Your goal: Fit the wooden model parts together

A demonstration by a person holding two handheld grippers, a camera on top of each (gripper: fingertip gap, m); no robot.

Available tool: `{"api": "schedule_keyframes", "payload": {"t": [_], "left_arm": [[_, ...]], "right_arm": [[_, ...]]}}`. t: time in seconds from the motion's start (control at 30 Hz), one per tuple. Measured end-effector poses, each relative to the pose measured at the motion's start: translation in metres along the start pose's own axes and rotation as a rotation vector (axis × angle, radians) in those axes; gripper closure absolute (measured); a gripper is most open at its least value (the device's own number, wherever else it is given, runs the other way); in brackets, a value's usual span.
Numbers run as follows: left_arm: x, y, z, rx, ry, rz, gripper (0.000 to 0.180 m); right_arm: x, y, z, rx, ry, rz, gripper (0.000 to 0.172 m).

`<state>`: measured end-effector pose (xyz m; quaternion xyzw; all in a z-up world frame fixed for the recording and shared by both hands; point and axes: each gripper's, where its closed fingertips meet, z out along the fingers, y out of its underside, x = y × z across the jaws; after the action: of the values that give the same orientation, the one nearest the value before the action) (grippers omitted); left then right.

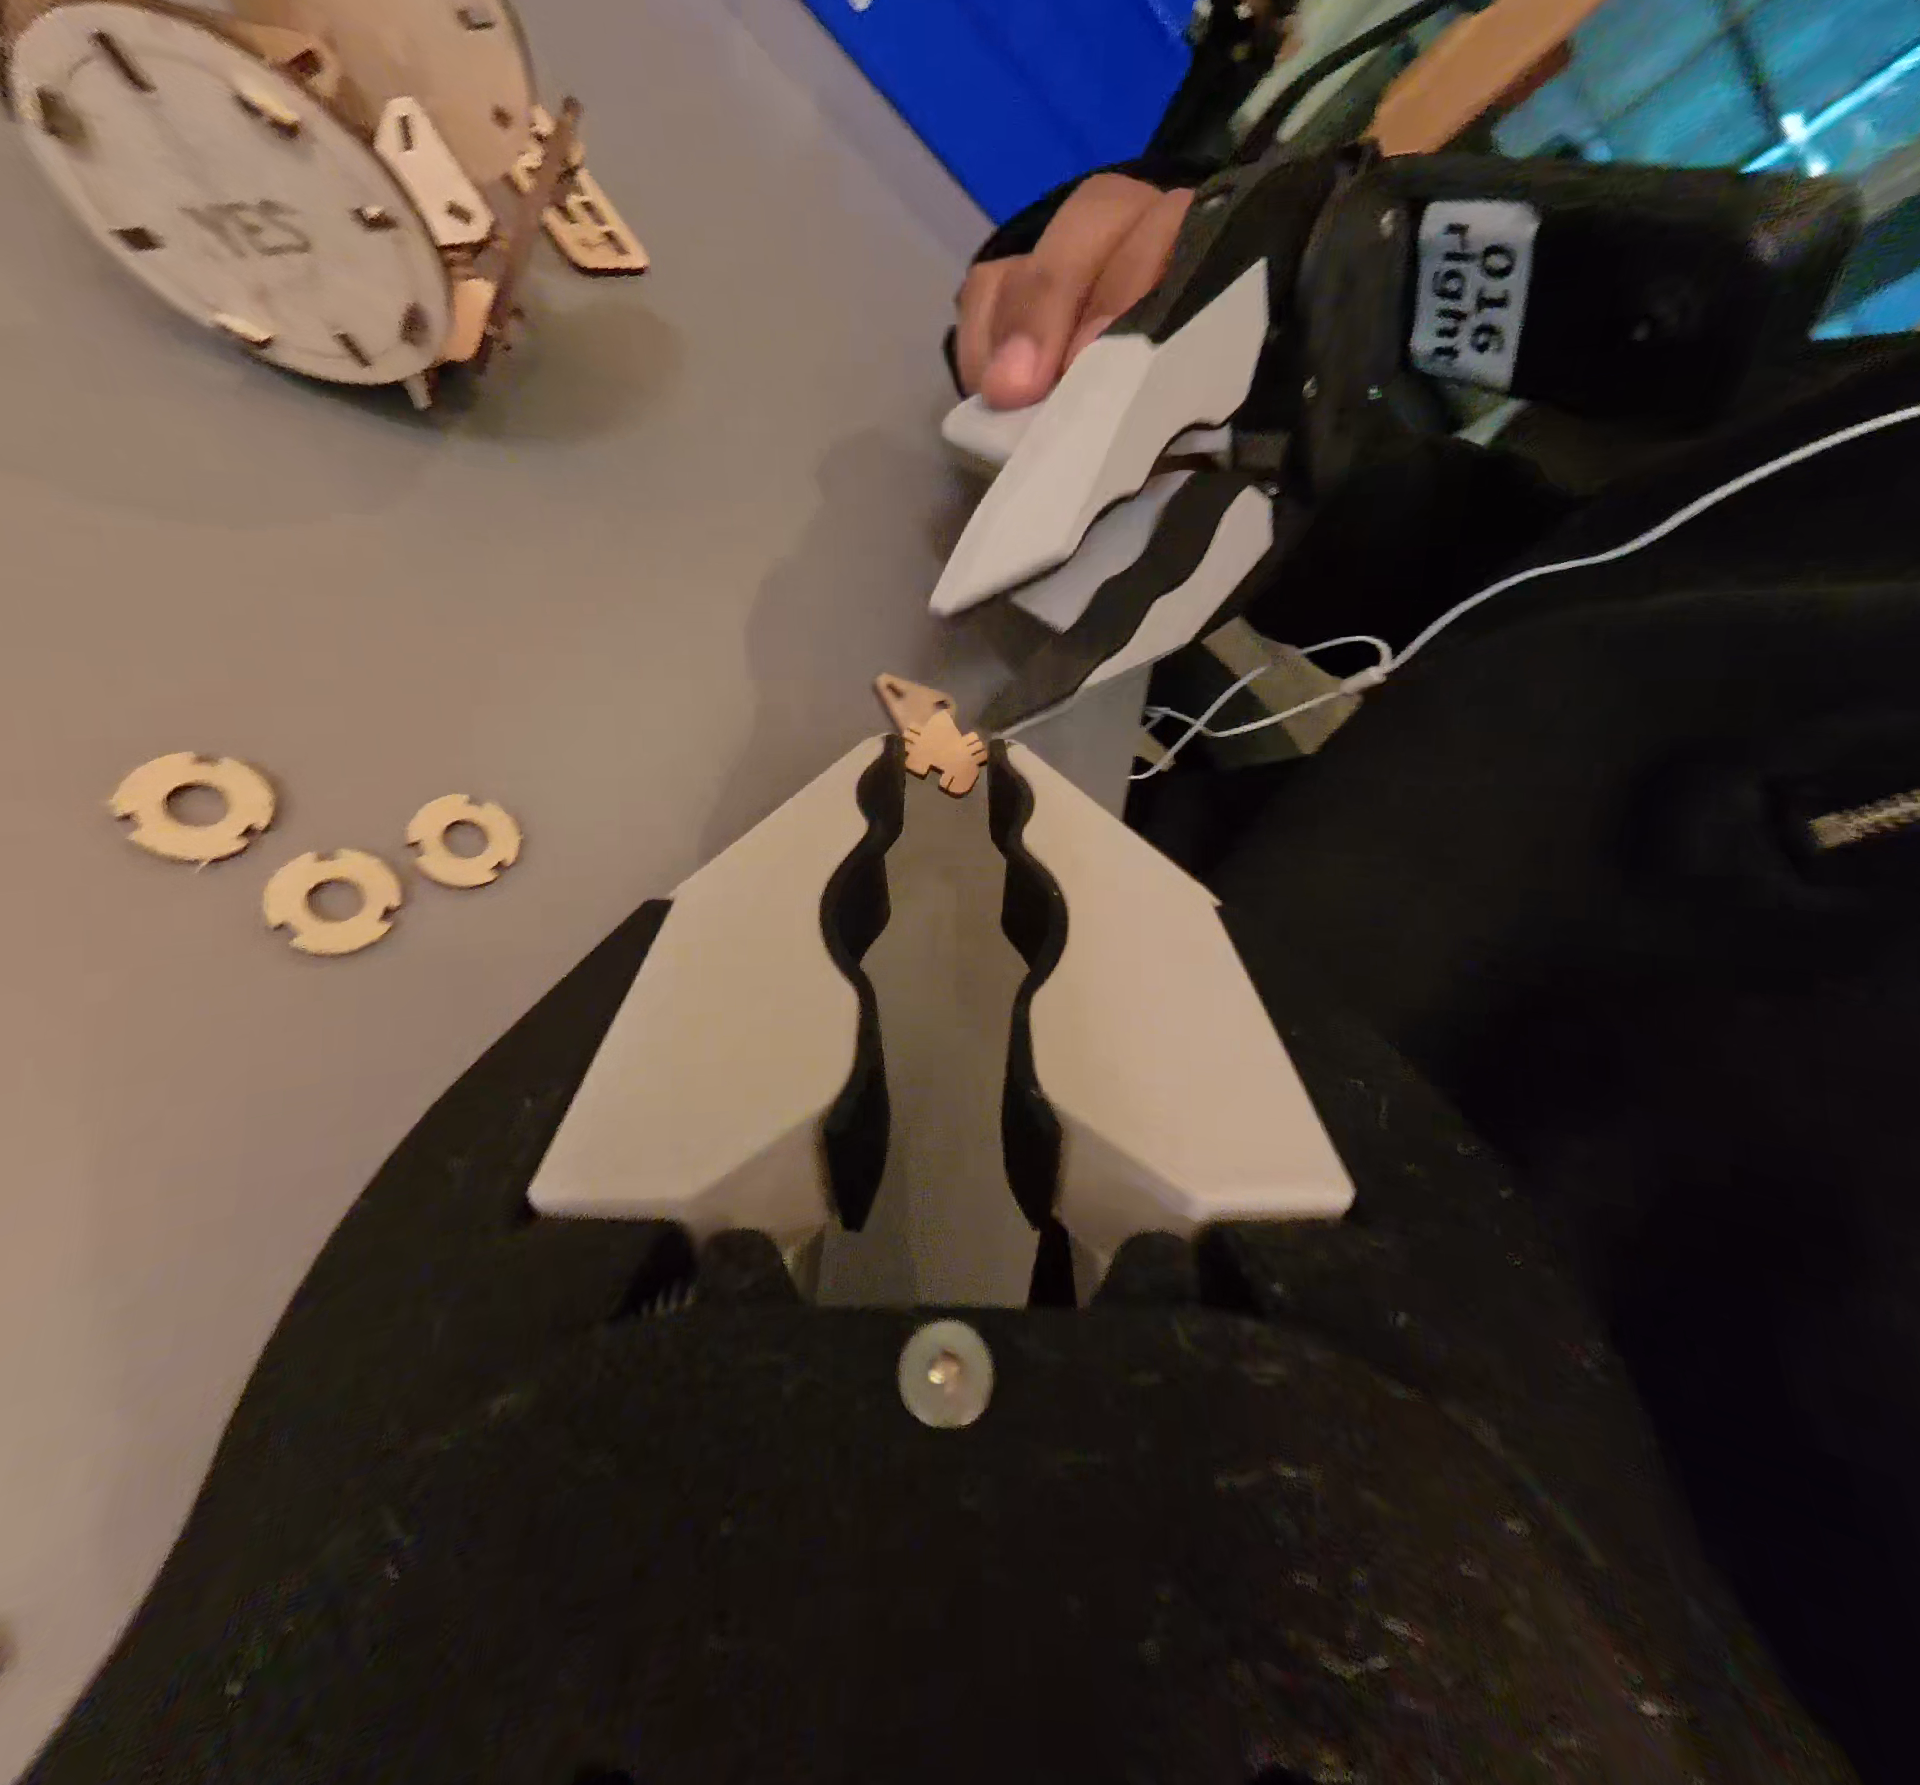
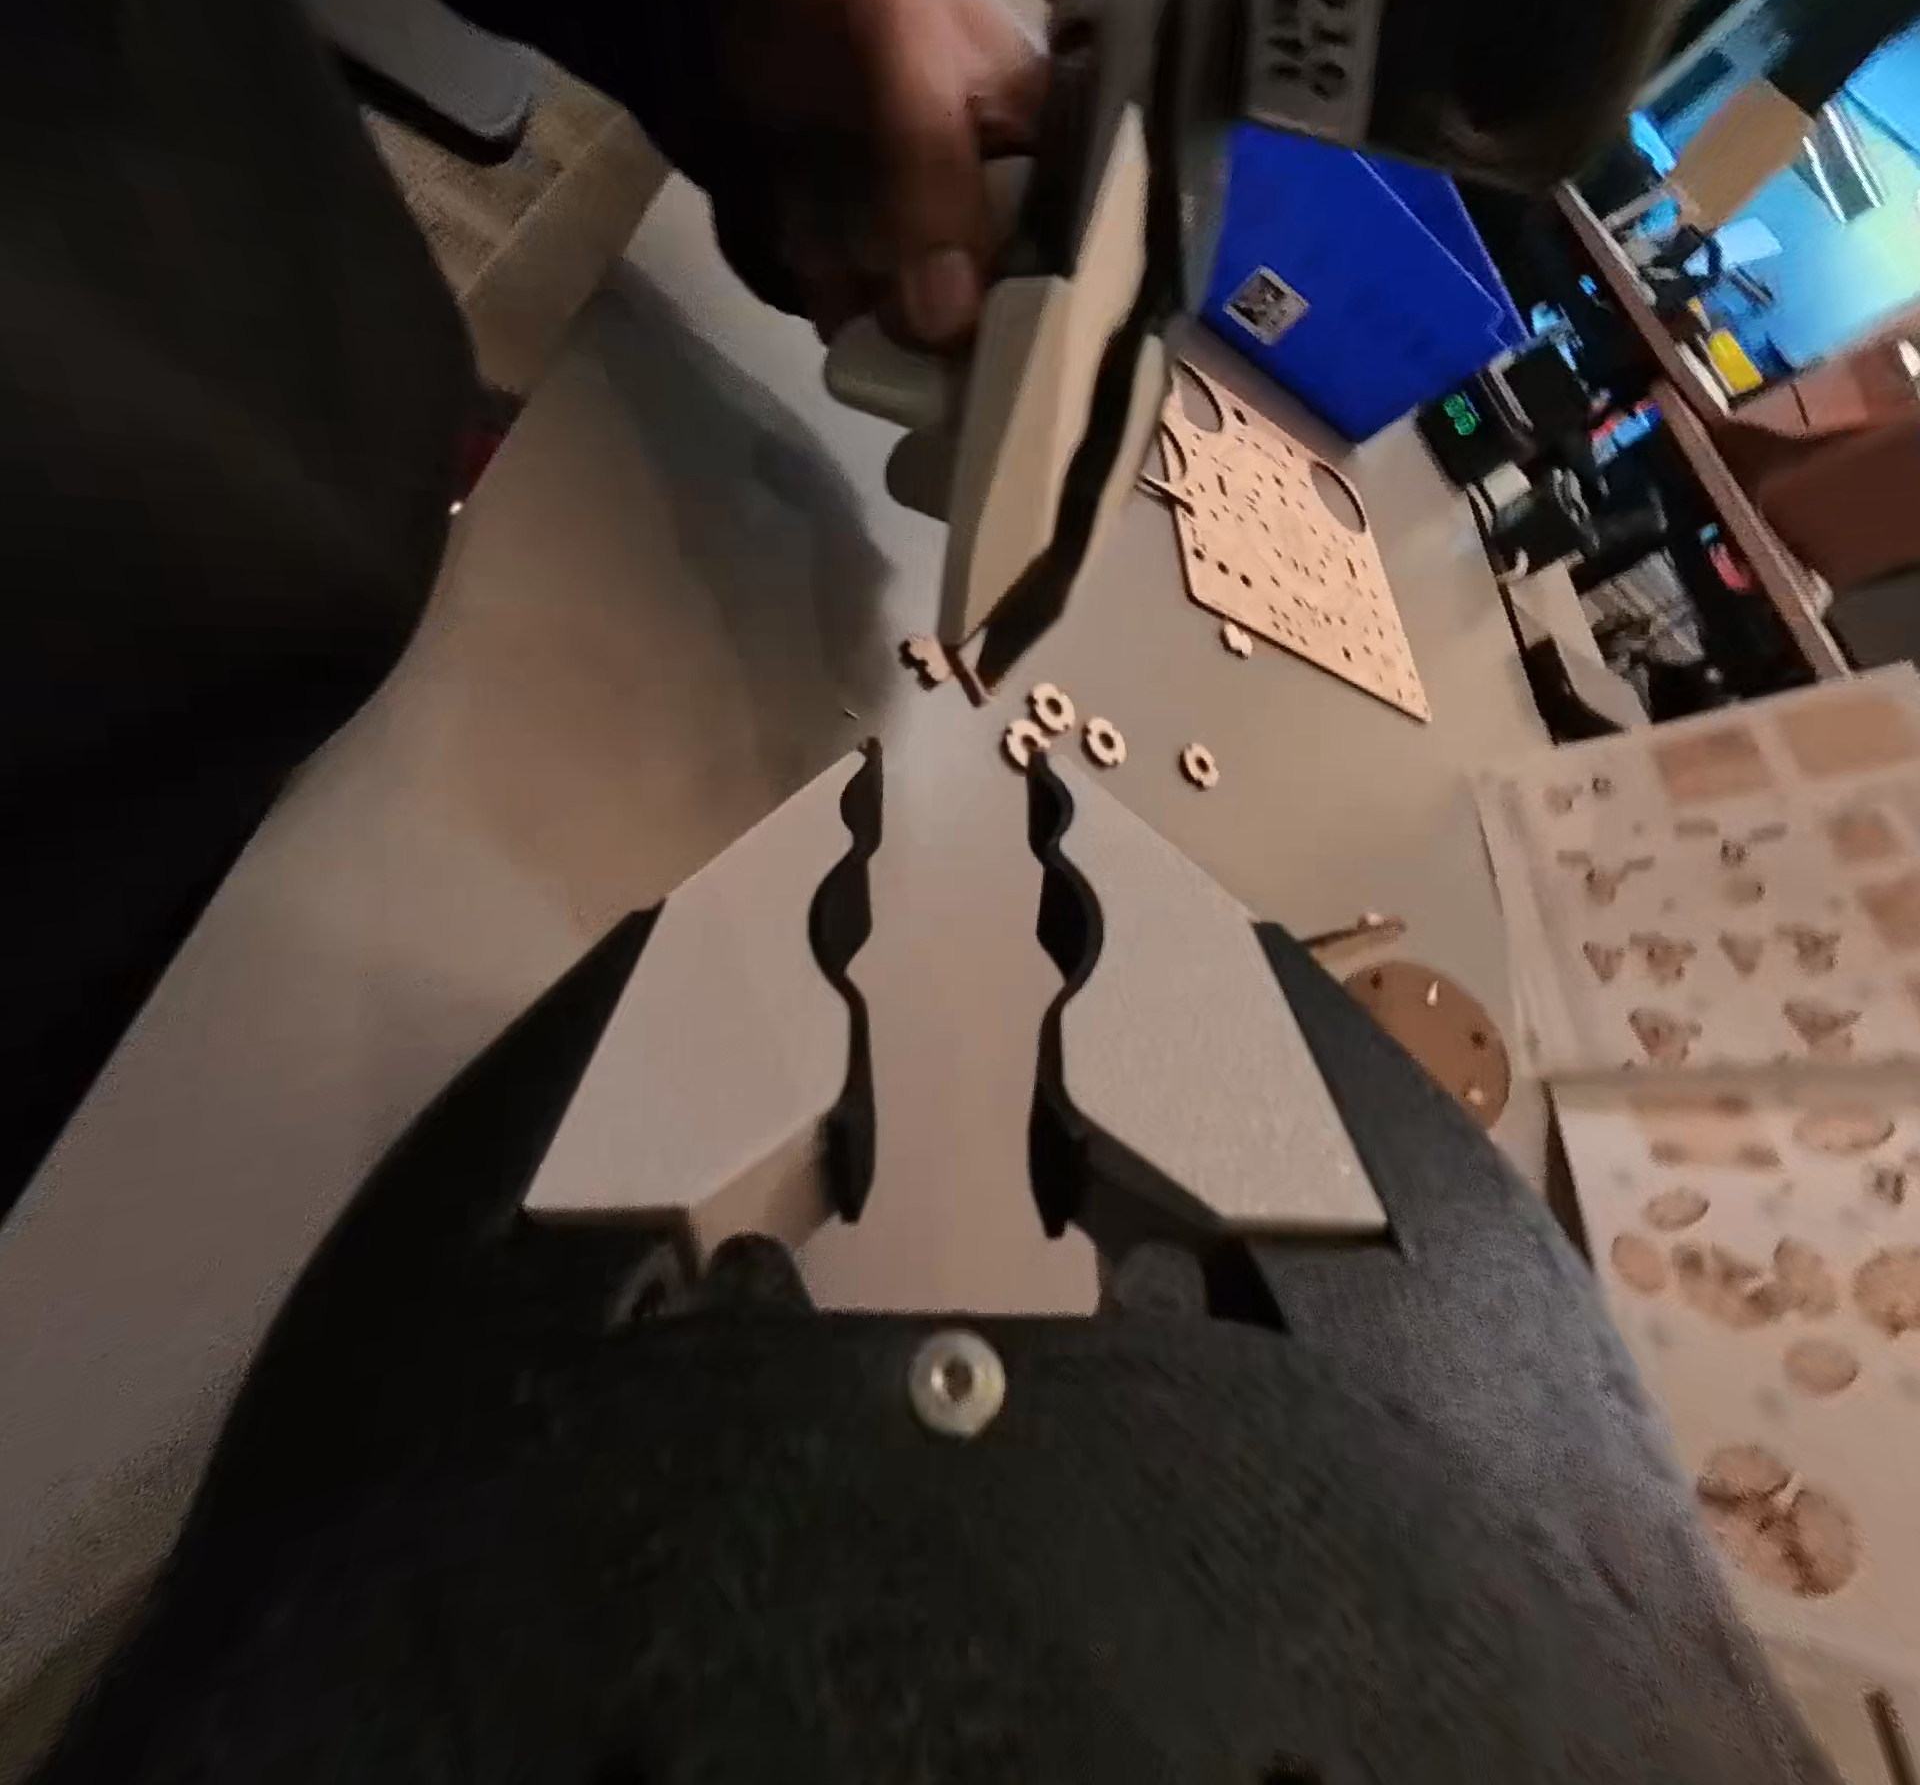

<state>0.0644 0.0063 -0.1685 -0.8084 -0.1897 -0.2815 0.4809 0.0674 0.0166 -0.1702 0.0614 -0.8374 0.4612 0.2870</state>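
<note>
Left gripper (image 1: 943, 748) pinching a small notched plywood piece (image 1: 940, 753) at the fingertips, just above the grey worktop (image 1: 520, 592). Light, thin, stiff, likely snappable; best gripped across flat faces. Right gripper (image 2: 951, 759) parted, holding nothing, near plywood washers (image 2: 1049, 707).

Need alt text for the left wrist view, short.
The left tool grips a small notched wooden piece at its fingertips over a grey table, with the right tool and a hand close beyond it. Three wooden rings lie to the left, and round wooden discs stand at the far left.
</note>
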Motion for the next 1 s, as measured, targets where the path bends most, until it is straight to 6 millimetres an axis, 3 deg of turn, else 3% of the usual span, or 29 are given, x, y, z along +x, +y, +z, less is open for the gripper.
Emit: {"api": "schedule_keyframes", "payload": {"t": [0.27, 0.5, 0.63, 0.7, 0.73, 0.9, 1.0], "left_arm": [[0.011, -0.001, 0.006, -0.038, 0.044, 0.031, 0.166], [0.013, 0.000, 0.007, -0.048, 0.062, 0.032, 0.166], [0.015, 0.000, 0.009, -0.049, 0.074, 0.025, 0.167], [0.017, -0.002, 0.008, -0.033, 0.093, 0.021, 0.175], [0.018, -0.004, 0.007, -0.023, 0.101, 0.015, 0.177], [0.002, -0.009, -0.002, 0.038, 0.019, -0.001, 0.154], [-0.030, -0.010, -0.012, 0.082, -0.166, 0.003, 0.150]], "right_arm": [[-0.006, -0.017, 0.005, -0.006, -0.075, -0.191, 0.170], [-0.003, -0.012, 0.007, -0.016, -0.054, -0.171, 0.163], [-0.006, -0.008, 0.007, -0.034, -0.071, -0.180, 0.170], [-0.006, -0.006, 0.007, -0.041, -0.072, -0.169, 0.171], [-0.005, -0.007, 0.007, -0.037, -0.067, -0.156, 0.171], [0.012, -0.003, 0.002, -0.012, -0.001, 0.025, 0.171], [0.021, 0.005, 0.000, 0.018, 0.024, 0.263, 0.170]]}}
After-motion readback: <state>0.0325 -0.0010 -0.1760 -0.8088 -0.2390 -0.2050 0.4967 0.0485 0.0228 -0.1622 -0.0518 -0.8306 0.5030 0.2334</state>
